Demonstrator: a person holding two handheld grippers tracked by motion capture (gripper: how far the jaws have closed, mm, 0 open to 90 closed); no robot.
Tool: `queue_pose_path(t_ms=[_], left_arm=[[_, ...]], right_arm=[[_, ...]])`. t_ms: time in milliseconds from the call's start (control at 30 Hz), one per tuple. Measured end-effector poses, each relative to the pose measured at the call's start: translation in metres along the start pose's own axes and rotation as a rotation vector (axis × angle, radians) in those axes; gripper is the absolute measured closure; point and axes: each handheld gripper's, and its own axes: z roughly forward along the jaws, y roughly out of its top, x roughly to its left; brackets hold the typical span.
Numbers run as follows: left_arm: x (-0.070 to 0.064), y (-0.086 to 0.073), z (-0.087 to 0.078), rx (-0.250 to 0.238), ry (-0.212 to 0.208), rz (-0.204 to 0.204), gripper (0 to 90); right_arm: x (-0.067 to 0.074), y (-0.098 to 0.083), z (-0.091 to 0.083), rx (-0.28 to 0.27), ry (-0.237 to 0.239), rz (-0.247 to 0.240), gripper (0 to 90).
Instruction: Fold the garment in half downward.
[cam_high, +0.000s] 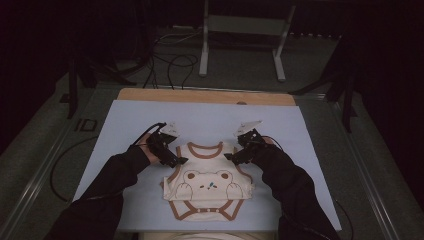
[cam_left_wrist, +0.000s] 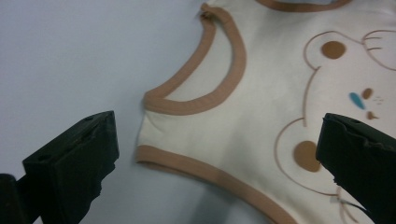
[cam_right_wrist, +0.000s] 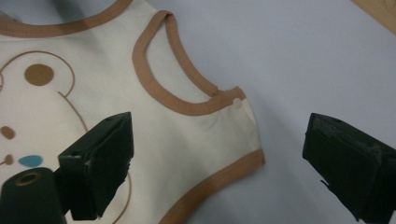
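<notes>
While the cream baby bodysuit (cam_high: 207, 186) lies flat on the blue tabletop (cam_high: 120, 125), the left hand-held gripper (cam_high: 176, 161) and right hand-held gripper (cam_high: 231, 157) hover at its armholes, jaws apart. Folding looks underway; next, each should probably close on a side edge.

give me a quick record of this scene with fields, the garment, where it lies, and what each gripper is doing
garment: cream baby bodysuit with brown trim and a bear print, lying flat
surface: pale blue mat on a wooden table
left gripper: open, jaws straddling the bodysuit's side below the armhole
right gripper: open, at the opposite side
contact: cannot tell
</notes>
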Motion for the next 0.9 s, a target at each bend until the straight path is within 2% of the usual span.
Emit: queue_pose_path(t_ms=[167, 333, 367, 400, 433, 533, 667, 733, 900], left_arm=[[0.013, -0.005, 0.009, 0.015, 0.005, -0.027, 0.0], [0.021, -0.008, 0.016, 0.024, -0.002, -0.051, 0.0], [0.022, -0.009, 0.018, 0.031, -0.009, -0.063, 0.0], [0.023, -0.009, 0.019, 0.032, -0.013, -0.068, 0.0], [0.023, -0.009, 0.020, 0.032, -0.014, -0.071, 0.0], [0.023, -0.009, 0.023, 0.024, -0.043, -0.065, 0.0], [0.023, -0.008, 0.029, 0.062, -0.020, -0.036, 0.0], [0.024, -0.008, 0.032, 0.064, -0.006, -0.042, 2.8], [0.028, -0.009, 0.036, 0.079, 0.016, -0.059, 6.3]], right_arm=[[-0.007, -0.003, 0.011, 0.033, 0.017, 0.007, 9.1], [-0.016, -0.006, 0.020, 0.054, 0.032, 0.043, 9.1], [-0.018, -0.007, 0.021, 0.062, 0.028, 0.063, 9.1], [-0.020, -0.008, 0.023, 0.069, 0.024, 0.052, 9.1], [-0.020, -0.008, 0.023, 0.078, 0.022, 0.070, 9.1], [-0.024, -0.010, 0.028, 0.089, 0.031, 0.075, 9.1], [-0.027, -0.012, 0.035, 0.115, 0.019, 0.091, 9.7], [-0.029, -0.013, 0.039, 0.113, 0.000, 0.103, 14.0], [-0.030, -0.015, 0.046, 0.128, 0.011, 0.106, 13.7]])
